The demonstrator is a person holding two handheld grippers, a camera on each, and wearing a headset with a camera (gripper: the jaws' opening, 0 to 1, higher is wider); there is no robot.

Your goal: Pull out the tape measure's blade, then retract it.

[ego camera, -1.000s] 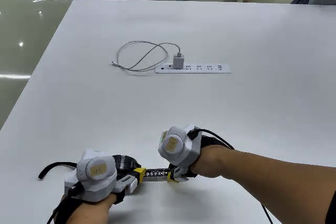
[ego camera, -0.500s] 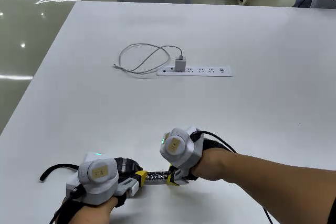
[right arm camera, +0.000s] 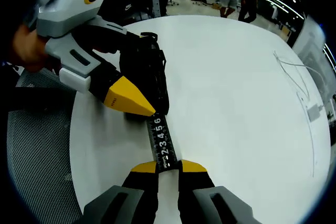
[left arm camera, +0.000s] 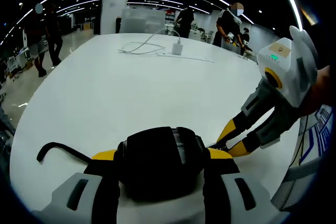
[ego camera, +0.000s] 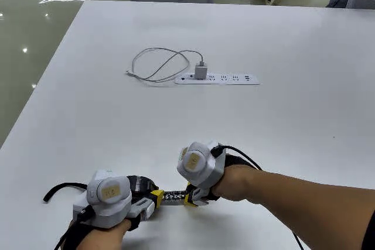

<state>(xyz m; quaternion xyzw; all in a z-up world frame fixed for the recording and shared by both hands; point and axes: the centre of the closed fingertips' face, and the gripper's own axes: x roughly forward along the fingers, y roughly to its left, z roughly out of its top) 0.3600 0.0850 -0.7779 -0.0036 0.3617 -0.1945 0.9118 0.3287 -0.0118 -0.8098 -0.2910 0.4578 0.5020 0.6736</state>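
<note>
Left gripper [ego camera: 151,196] fingers clamped round tape measure [left arm camera: 160,161], down at near edge of surface [ego camera: 234,121]. Right gripper [right arm camera: 167,167] fingers pinched on blade [right arm camera: 160,140] tip, I think, hook hidden. Only short bit out: either pull just starting or retract nearly done, my guess.

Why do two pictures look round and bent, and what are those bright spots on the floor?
Left and right gripper views: fisheye lenses curve the table edges. Right gripper view: the blade numbers read sharp. Head view: undistorted, bright glare on the glossy floor.
</note>
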